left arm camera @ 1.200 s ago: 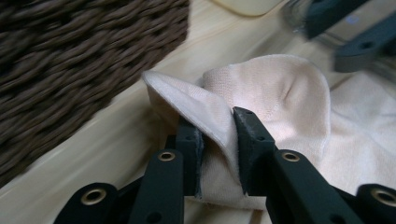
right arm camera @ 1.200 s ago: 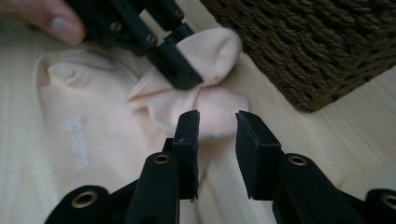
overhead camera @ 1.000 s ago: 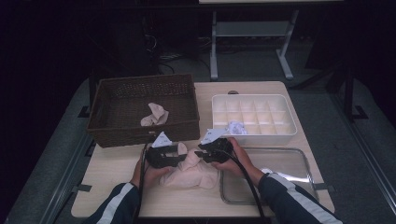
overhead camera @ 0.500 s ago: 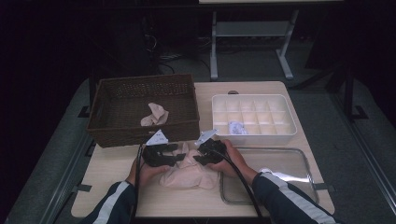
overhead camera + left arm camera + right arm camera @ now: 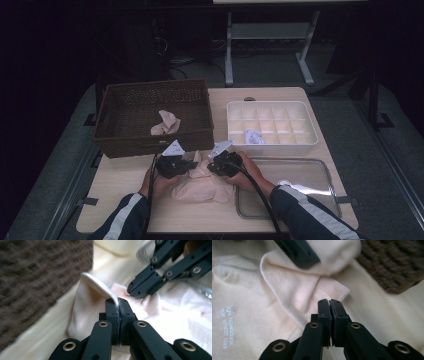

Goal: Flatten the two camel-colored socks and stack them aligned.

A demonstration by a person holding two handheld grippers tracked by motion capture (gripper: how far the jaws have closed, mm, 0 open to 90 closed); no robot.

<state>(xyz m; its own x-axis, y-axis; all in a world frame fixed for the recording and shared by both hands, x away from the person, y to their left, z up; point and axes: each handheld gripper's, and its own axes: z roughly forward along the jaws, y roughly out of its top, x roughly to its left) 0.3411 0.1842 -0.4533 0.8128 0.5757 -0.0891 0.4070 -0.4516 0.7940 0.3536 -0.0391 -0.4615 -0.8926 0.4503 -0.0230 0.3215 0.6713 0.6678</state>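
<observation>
— Left claw [image 5: 117, 315] first: what has it got?

— Its jaws have just been closing, and now they are clamped on a raised fold of the cream cloth [image 5: 92, 297]; the white hem of that fold curls over the tips in the left gripper view.

— And the right claw [image 5: 330, 312]?

— It has also just been closing. Its jaws now stand pressed together over a corner of the same cloth [image 5: 287, 290]. Whether fabric is really pinched between the tips I cannot tell from the right gripper view, since the tips overlap the corner's edge.

— Where is the cloth?

— Bunched on the wooden surface [image 5: 125, 210] near the front edge, between the person's two hands. From above, the left claw [image 5: 187, 164] and right claw [image 5: 210, 165] point toward each other at its upper edge, close together.

— Around it?

— A brown wicker basket [image 5: 150, 145] stands just behind, with another crumpled pale cloth [image 5: 165, 122] inside. To the right lies a metal tray [image 5: 320, 167], and behind that a white divided box [image 5: 272, 142] with a small packet [image 5: 254, 137] in one compartment.
</observation>
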